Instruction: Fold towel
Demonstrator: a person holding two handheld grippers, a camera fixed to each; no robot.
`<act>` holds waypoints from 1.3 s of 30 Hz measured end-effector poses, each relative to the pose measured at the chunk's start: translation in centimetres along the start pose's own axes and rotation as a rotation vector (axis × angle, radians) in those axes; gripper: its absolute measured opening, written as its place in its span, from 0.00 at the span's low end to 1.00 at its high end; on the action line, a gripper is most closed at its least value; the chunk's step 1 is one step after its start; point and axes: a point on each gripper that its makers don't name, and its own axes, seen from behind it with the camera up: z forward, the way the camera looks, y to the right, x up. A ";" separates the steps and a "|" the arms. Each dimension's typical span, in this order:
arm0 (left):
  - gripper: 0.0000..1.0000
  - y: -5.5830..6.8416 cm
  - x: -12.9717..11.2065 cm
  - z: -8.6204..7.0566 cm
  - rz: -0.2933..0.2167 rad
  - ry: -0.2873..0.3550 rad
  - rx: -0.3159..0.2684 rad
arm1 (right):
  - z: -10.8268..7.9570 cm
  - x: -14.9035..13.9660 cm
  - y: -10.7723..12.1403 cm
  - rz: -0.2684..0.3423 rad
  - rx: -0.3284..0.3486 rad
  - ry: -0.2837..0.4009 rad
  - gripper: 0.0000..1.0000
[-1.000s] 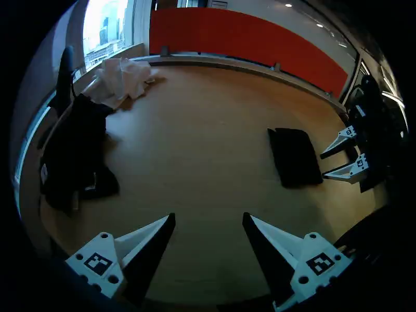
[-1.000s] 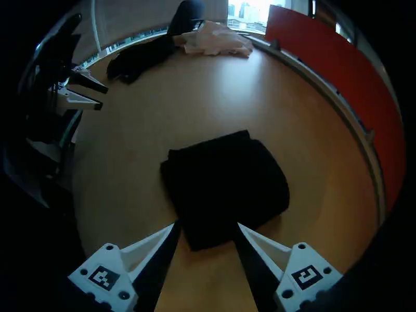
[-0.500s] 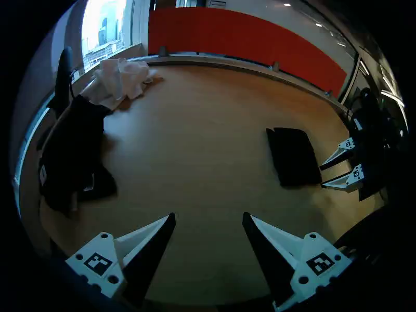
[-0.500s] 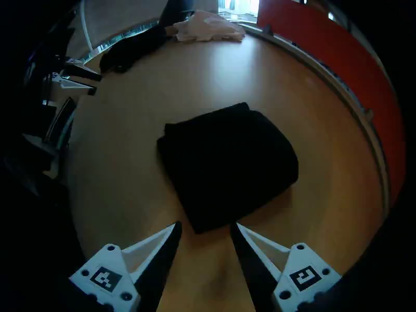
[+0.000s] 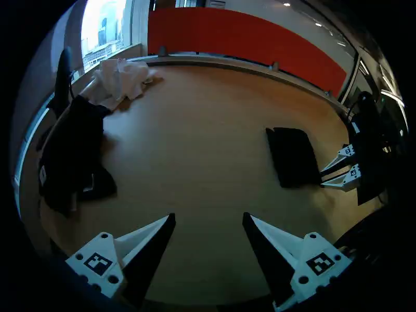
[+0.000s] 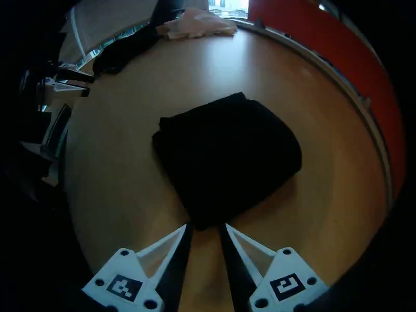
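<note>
1. We see the black towel (image 6: pixel 226 158) folded flat on the tabletop (image 6: pixel 130 171), near one edge.
2. The right tongs (image 6: pixel 204 224) sit nearly together at its corner; we cannot tell if they pinch it.
3. The left tongs (image 5: pixel 208 216) gape apart.

Low close views, shared towel (image 6: pixel 226 158)
</note>
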 end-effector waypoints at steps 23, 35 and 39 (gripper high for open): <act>0.96 0.3 0.0 0.3 0.009 -0.002 -0.006 | -0.3 -0.1 0.6 0.028 -0.022 0.019 0.03; 0.96 0.4 0.1 0.6 0.013 -0.003 -0.014 | -2.0 1.9 1.1 0.023 -0.028 0.069 0.03; 0.96 0.4 0.4 0.7 0.020 0.001 -0.016 | -3.2 3.4 1.5 0.009 -0.036 0.098 0.03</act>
